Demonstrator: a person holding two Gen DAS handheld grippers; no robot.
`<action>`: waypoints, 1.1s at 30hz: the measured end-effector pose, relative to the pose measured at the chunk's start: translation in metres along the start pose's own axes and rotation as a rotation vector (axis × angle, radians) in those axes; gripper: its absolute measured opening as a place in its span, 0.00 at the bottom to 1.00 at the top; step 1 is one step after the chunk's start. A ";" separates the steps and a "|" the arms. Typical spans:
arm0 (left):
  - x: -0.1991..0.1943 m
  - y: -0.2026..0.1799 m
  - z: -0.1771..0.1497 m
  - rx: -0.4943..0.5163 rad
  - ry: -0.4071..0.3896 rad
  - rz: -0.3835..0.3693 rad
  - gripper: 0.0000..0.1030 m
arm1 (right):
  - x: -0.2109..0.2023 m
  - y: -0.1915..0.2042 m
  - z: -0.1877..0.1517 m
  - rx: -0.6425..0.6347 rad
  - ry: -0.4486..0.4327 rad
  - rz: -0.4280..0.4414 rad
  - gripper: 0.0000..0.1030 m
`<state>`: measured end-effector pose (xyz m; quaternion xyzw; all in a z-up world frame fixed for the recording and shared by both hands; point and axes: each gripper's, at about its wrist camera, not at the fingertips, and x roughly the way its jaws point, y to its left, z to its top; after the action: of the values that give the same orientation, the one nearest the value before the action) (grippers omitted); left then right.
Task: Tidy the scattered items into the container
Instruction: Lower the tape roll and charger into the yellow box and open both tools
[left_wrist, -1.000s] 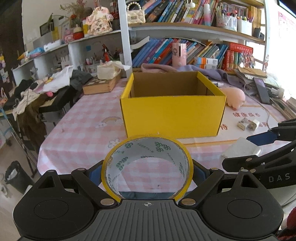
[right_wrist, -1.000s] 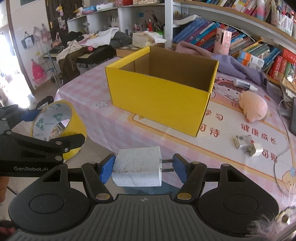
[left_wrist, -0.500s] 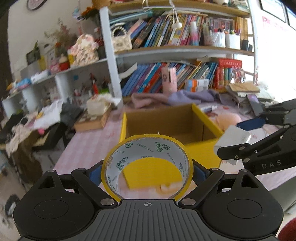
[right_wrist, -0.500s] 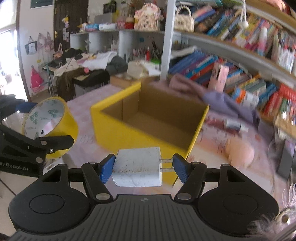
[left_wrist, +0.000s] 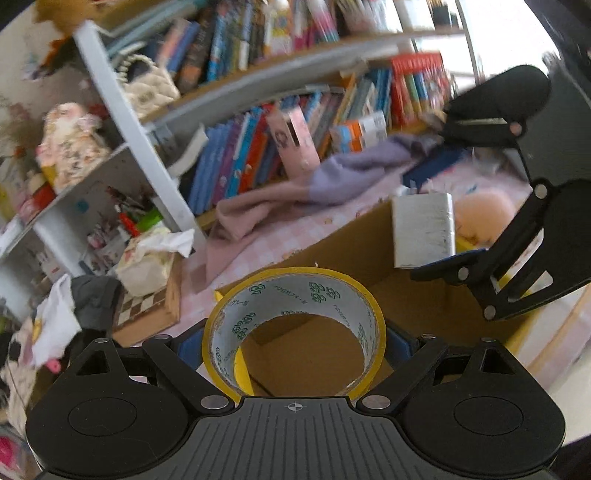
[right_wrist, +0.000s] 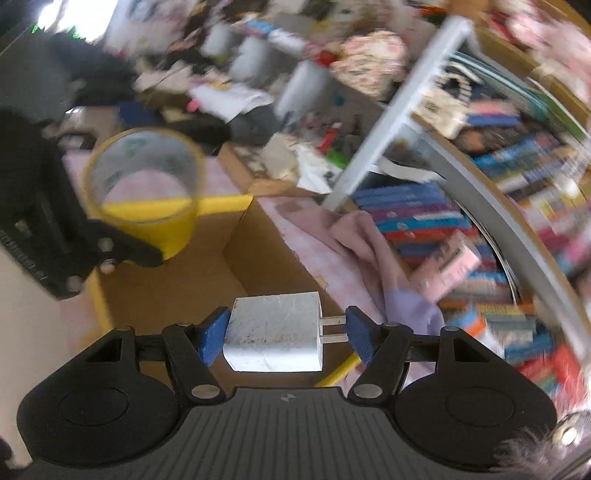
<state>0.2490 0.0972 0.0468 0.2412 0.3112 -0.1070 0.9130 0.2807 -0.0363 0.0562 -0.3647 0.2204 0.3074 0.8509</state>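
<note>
Both claws are loaded and hanging over the open yellow cardboard box (left_wrist: 436, 314), so this looks like the drop-off step for 2 items at once. The left claw (left_wrist: 294, 341) is spread wide and clamped on the outside of a yellow tape roll (left_wrist: 294, 332), held with the hole facing forward so the pads press on its curved sides. Through the hole, the brown box floor sits right below and ahead of that claw. The right claw (right_wrist: 282, 338) is about half open and pinches a white charger plug (right_wrist: 273, 334) end to end, 1 pad on the body and 1 on the 2 prongs. The box interior lies just under and ahead of it. Probably both just need to let go.
</note>
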 end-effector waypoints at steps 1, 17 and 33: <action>0.009 -0.003 0.003 0.028 0.009 0.018 0.90 | 0.010 -0.002 0.000 -0.021 0.004 0.009 0.64; 0.114 -0.021 0.008 0.226 0.247 -0.060 0.91 | 0.126 -0.010 -0.012 -0.343 0.126 0.226 0.64; 0.133 -0.025 -0.001 0.251 0.355 -0.102 0.91 | 0.144 -0.006 -0.019 -0.368 0.165 0.384 0.64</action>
<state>0.3441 0.0701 -0.0464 0.3519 0.4629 -0.1467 0.8002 0.3848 -0.0015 -0.0390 -0.4884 0.2945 0.4670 0.6758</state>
